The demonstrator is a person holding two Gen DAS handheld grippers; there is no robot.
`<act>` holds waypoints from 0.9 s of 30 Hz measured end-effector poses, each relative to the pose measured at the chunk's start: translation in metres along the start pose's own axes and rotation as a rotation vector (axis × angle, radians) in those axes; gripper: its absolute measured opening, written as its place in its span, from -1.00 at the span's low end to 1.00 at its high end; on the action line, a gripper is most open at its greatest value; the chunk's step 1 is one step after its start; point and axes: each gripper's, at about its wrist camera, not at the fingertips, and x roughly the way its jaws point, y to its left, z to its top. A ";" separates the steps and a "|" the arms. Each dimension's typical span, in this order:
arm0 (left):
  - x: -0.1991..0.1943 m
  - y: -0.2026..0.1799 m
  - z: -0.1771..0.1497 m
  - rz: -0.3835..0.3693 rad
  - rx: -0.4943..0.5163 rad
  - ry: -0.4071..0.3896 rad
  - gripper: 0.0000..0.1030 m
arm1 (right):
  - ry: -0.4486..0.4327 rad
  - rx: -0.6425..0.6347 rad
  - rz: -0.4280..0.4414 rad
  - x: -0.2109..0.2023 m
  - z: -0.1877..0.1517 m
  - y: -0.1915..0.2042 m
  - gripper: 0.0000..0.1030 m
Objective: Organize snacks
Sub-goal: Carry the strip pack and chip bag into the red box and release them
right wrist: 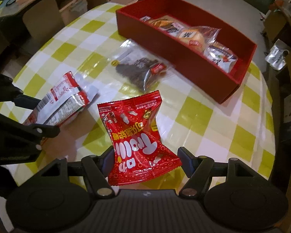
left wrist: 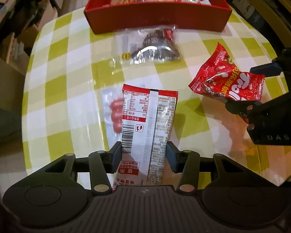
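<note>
My left gripper [left wrist: 144,153] is shut on a red-and-white snack packet [left wrist: 145,114], held upright above the table with its barcode side facing the camera. The right wrist view shows the same packet [right wrist: 62,104] between the left gripper's [right wrist: 38,116] fingers. My right gripper [right wrist: 145,159] is shut on a red candy bag [right wrist: 137,136], its middle pinched and lifted off the cloth. In the left wrist view that bag [left wrist: 223,79] hangs in the right gripper [left wrist: 252,89] at the right edge. A red box [left wrist: 159,17] [right wrist: 184,66] at the back holds several wrapped snacks.
A clear bag of dark snacks [left wrist: 151,46] [right wrist: 139,71] lies just in front of the box. A clear packet of small red sausages [left wrist: 114,114] lies on the checked green-and-white tablecloth [left wrist: 67,68] under the left gripper. Cardboard boxes and furniture surround the round table.
</note>
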 end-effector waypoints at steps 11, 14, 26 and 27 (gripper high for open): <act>-0.012 0.003 0.036 0.031 -0.049 -0.084 0.08 | -0.047 0.047 -0.038 -0.008 0.011 -0.015 0.45; -0.015 0.003 0.044 0.036 -0.055 -0.105 0.08 | -0.061 0.057 -0.047 -0.010 0.016 -0.019 0.45; -0.023 0.004 0.078 0.048 -0.093 -0.169 0.09 | -0.117 0.098 -0.078 -0.020 0.036 -0.037 0.45; -0.023 0.004 0.081 0.046 -0.095 -0.172 0.09 | -0.118 0.102 -0.079 -0.020 0.038 -0.039 0.45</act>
